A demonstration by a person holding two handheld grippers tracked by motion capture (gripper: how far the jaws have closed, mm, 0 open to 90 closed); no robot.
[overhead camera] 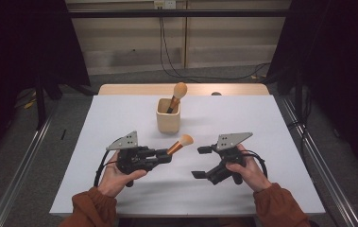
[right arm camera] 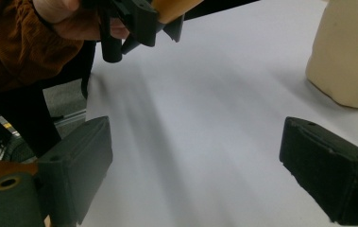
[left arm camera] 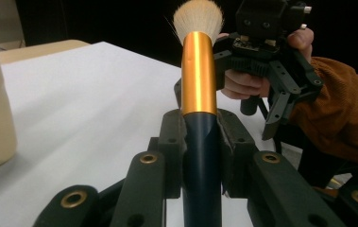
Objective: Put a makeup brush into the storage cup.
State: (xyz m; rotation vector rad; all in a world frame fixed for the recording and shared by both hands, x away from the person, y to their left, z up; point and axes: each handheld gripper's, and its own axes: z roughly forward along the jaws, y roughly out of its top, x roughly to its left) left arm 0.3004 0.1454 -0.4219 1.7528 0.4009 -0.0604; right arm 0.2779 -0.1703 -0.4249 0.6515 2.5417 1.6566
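A makeup brush (overhead camera: pixel 180 144) with a dark handle, a gold ferrule (left arm camera: pixel 198 71) and pale bristles points up and to the right, just above the white table (overhead camera: pixel 242 118). My left gripper (overhead camera: pixel 166 155) is shut on its handle, and both pads (left arm camera: pixel 172 137) press against it. To its right, my right gripper (overhead camera: pixel 200 162) stands open and faces the brush. Nothing lies between its wide jaws (right arm camera: pixel 195 170). A cream cup (overhead camera: pixel 168 116) stands beyond the two grippers, with a second brush (overhead camera: pixel 176 94) upright in it.
The table's wooden far edge (overhead camera: pixel 120 89) shows behind the white sheet. Metal rails (overhead camera: pixel 21 175) run along the floor on both sides. Cables (overhead camera: pixel 205 75) lie on the floor past the table. The cup (right arm camera: pixel 351 56) is up and to the right in the right gripper view.
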